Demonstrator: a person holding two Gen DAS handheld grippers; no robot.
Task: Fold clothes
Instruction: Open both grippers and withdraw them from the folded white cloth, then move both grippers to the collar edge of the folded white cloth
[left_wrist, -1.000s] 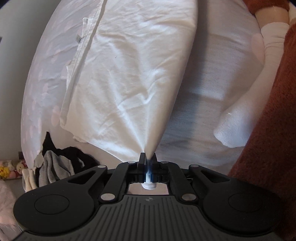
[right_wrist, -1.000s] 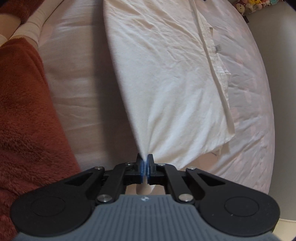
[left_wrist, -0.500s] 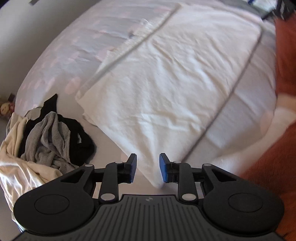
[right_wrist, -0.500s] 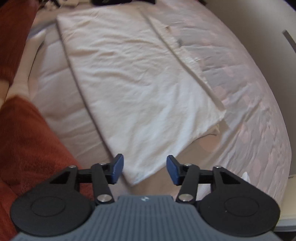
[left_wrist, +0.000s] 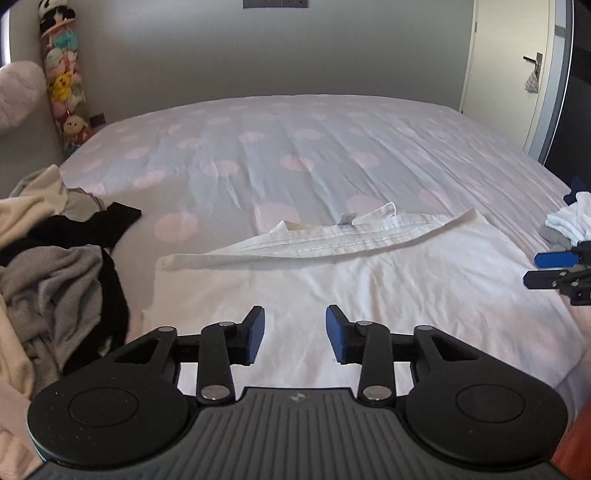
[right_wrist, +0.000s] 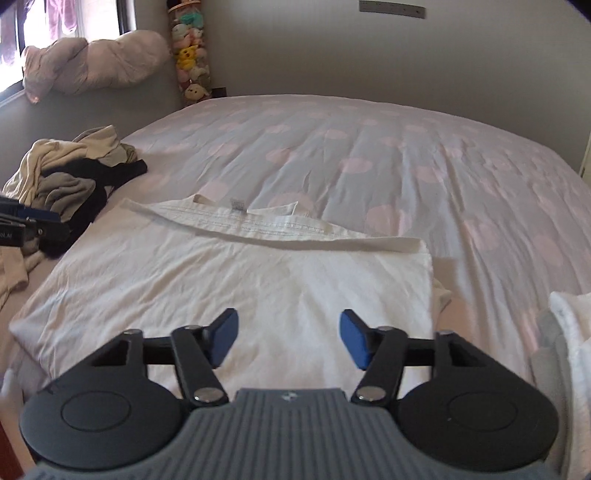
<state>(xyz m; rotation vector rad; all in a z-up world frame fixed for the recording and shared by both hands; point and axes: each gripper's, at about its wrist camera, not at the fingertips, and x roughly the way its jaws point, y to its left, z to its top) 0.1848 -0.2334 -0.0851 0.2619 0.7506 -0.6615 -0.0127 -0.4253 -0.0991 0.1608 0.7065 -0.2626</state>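
- On the bed's near edge lies the white shirt (left_wrist: 369, 280), spread flat and already folded once, its hemmed edge with a small label turned toward the middle of the bed (left_wrist: 295, 147).
- The shirt looks like thin cotton: light, limp, creasing easily. I judge it will sag and slide if lifted by one point, so two corners of one side, pinched together through all layers, seem the best hold.
- The left hand-held gripper (left_wrist: 294, 338) hovers above the shirt's near part, jaws apart; they have just been opening, and nothing sits between them.
- The right hand-held gripper (right_wrist: 289, 338) also hangs above the cloth with a wide gap; its jaws have just been closing a little, yet the pads press on nothing.
- The two grippers sit side by side over the shirt's near half, each showing at the edge of the other's view.
- A pile (left_wrist: 55, 266) of unfolded clothes lies at the bed's left edge, close beside the shirt; folded pieces (right_wrist: 569, 339) lie at the right edge.
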